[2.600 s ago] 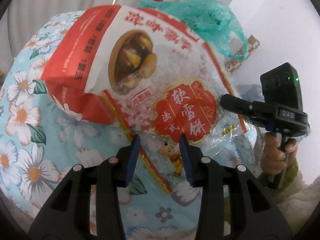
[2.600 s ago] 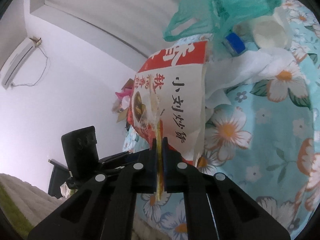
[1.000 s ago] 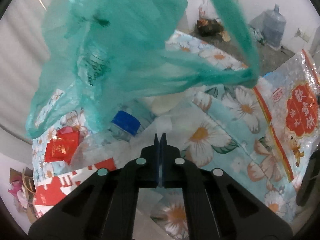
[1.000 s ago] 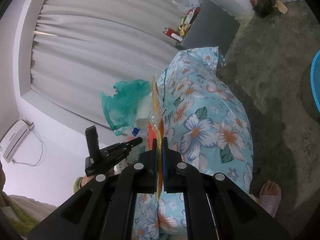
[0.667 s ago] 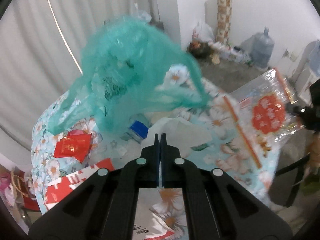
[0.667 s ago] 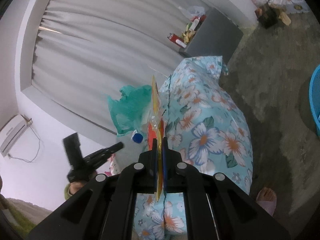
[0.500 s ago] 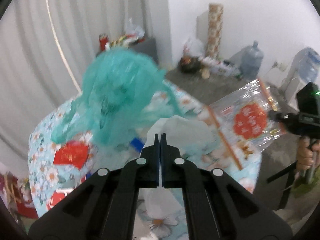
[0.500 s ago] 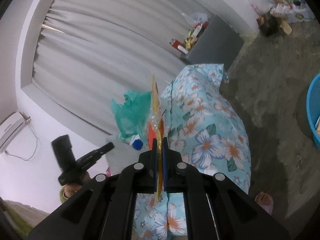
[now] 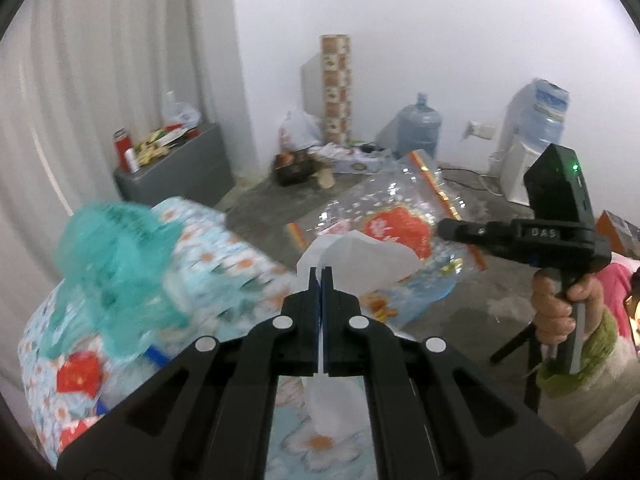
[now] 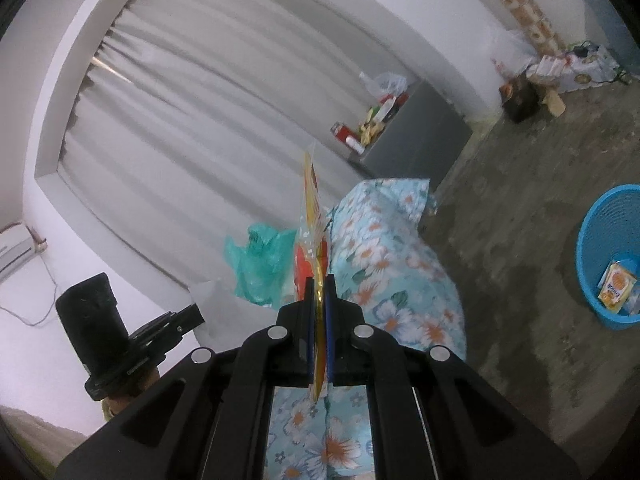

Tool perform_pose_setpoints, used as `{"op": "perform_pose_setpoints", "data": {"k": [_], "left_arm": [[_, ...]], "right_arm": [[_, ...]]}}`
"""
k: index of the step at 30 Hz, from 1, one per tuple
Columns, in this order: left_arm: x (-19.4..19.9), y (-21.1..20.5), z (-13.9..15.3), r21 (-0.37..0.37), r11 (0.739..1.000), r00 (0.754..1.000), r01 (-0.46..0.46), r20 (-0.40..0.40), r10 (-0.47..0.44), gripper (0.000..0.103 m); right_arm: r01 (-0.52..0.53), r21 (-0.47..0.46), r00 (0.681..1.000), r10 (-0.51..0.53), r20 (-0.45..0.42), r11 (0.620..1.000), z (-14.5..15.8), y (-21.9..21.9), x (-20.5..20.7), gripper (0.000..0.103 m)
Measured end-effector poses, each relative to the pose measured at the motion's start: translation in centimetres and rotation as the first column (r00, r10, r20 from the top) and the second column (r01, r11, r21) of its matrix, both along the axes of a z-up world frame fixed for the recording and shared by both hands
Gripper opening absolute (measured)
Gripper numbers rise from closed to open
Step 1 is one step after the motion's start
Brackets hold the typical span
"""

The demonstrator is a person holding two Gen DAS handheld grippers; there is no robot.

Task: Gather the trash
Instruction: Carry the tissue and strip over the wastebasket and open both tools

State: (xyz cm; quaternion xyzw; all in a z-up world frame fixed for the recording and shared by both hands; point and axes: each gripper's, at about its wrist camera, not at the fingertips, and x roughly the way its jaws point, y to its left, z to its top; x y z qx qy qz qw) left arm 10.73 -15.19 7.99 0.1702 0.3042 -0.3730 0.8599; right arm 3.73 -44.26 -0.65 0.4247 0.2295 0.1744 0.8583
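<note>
We find the left gripper (image 9: 321,276) with its jaws pressed together on a white tissue (image 9: 360,256); the sheet fans out above the fingertips and a strip of it hangs below them, over the flowered cloth (image 9: 240,252) that covers the table; the tissue is lifted clear of that cloth. We find the right gripper (image 10: 319,284) likewise clamped, its jaws narrow, on the edge of a clear snack wrapper (image 9: 400,220) with red and yellow print; in the right wrist view the wrapper (image 10: 312,216) stands edge-on, rising straight up from between the fingers; in the left wrist view it hangs broadside in the air, off the cloth, just behind the tissue. We see the right gripper's body (image 9: 520,236) held in a hand (image 9: 560,304) at the right of that view. A green plastic bag (image 9: 116,264), blurred, sits on the cloth to the left, with red packets (image 9: 78,372) near it. A blue basket (image 10: 612,256) stands on the concrete floor well apart from the table; a yellow carton (image 10: 616,284) lies inside it. Against the far wall we note water jugs (image 9: 418,128) and a grey cabinet (image 9: 176,172).
</note>
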Motion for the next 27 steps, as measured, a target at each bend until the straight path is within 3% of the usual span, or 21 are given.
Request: {"op": "perform_pose_setpoints", "data": {"k": [6, 10, 14, 18, 22, 27], "left_arm": [[1.4, -7.4, 0.1, -0.013, 0.995, 0.994, 0.102, -0.03, -0.103, 0.0], [2.6, -13.3, -0.9, -0.019, 0.986, 0.984, 0.166, -0.068, -0.167, 0.0], [4.7, -19.9, -3.4, -0.032, 0.975, 0.964, 0.22, -0.144, -0.222, 0.0], [6.9, -25.9, -7.6, -0.019, 0.969, 0.94, 0.248, -0.239, -0.245, 0.0], [8.7, -31.2, -13.1, 0.026, 0.962, 0.916, 0.271, -0.313, -0.249, 0.0], [10.3, -36.1, -19.3, 0.101, 0.951, 0.896, 0.292, -0.376, -0.235, 0.001]], "right_arm": [[0.13, 0.002, 0.991, -0.13, -0.006, 0.991, -0.4, -3.8, -2.2, 0.004], [0.278, -0.047, 0.959, -0.281, -0.049, 0.959, -1.0, -6.8, -3.7, 0.004], [0.432, -0.146, 0.882, -0.451, -0.139, 0.89, -2.4, -9.7, -4.6, 0.004], [0.521, -0.288, 0.77, -0.588, -0.248, 0.804, -4.9, -11.9, -4.1, 0.004], [0.571, -0.317, 0.672, -0.653, -0.35, 0.757, -9.4, -14.2, -3.0, 0.004], [0.618, -0.295, 0.585, -0.677, -0.447, 0.729, -15.1, -17.4, -1.9, 0.005]]}}
